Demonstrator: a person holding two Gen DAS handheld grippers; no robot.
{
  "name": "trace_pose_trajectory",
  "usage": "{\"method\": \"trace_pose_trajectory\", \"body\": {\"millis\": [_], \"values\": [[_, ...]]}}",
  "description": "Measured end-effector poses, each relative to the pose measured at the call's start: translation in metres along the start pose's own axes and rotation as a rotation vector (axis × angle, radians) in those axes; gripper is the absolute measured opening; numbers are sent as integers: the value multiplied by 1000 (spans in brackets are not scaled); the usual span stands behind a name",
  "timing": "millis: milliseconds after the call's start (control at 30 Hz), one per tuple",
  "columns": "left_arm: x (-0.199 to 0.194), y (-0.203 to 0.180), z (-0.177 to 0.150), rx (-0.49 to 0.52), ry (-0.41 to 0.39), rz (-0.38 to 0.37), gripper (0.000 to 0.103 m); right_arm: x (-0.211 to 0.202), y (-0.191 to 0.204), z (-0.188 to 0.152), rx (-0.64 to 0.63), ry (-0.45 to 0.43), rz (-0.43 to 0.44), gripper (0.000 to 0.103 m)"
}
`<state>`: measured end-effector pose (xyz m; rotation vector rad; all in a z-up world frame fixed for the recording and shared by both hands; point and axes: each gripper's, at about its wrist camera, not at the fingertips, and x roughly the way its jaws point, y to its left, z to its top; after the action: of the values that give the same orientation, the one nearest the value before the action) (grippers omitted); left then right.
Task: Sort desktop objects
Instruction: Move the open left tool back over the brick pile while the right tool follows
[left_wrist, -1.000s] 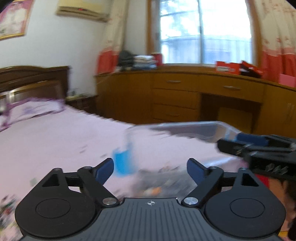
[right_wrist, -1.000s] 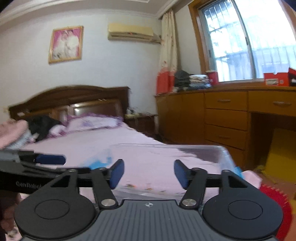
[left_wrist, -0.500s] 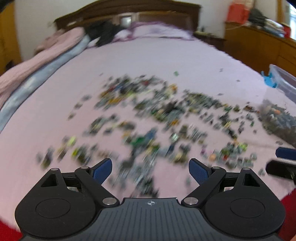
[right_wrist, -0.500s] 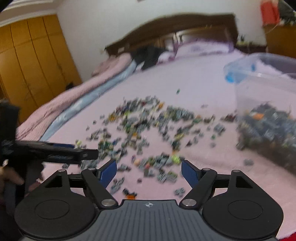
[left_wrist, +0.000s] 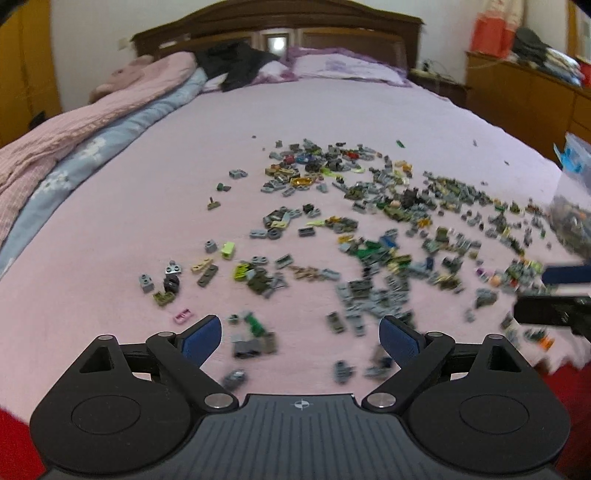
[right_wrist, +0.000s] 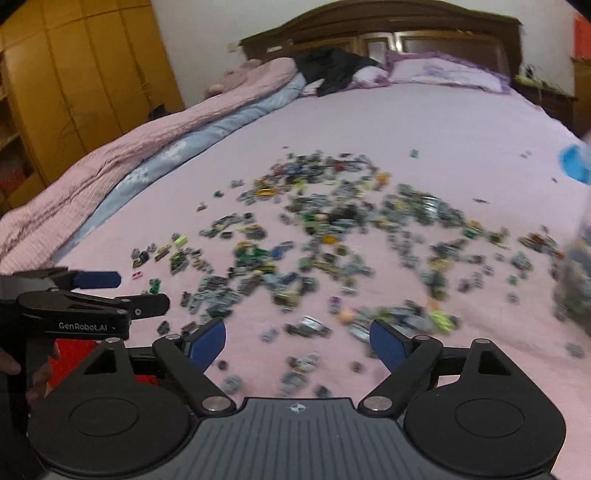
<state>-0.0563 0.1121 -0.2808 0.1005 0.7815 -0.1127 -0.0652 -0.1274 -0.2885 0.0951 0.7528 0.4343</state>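
Many small toy bricks (left_wrist: 369, 229), mostly grey, green and yellow, lie scattered over the pink bedsheet (left_wrist: 147, 206); they also show in the right wrist view (right_wrist: 332, 240). My left gripper (left_wrist: 301, 336) is open and empty, low over the near edge of the scatter. My right gripper (right_wrist: 297, 338) is open and empty, also over the near bricks. A clear plastic bin (left_wrist: 574, 221) holding bricks stands at the right edge. The right gripper shows at the right of the left wrist view (left_wrist: 554, 291); the left gripper shows at the left of the right wrist view (right_wrist: 92, 295).
A pink quilt (left_wrist: 74, 125) and a blue blanket (left_wrist: 92, 155) lie along the bed's left side. Pillows (left_wrist: 343, 66) and dark clothing (left_wrist: 240, 62) sit by the wooden headboard (left_wrist: 277, 22). Wooden cabinets (left_wrist: 524, 92) stand at right, a wardrobe (right_wrist: 74, 74) at left.
Both grippers have swung from facing the window and the bin to looking down the bed over the scattered bricks. Both stay open and empty.
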Motion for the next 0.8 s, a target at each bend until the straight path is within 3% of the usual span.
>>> {"method": "trace_pose_trajectory", "body": {"millis": [100,333,533,700,800], "values": [[7,23,-5,33,-12,-18,93,19,25,4,-112,-32,-5,85],[13,67,-17,-6,-69,-40,82,71,52,33,-347,42,34,48],[12,68,-20,-67,-105,-72,79,84,47,49,-585,150,71,46],[0,60,-31,-143,-102,-8,76,93,53,51,-797,180,161,36],[-10,51,-37,-204,-86,55,73,99,49,49,-848,174,210,29]]}}
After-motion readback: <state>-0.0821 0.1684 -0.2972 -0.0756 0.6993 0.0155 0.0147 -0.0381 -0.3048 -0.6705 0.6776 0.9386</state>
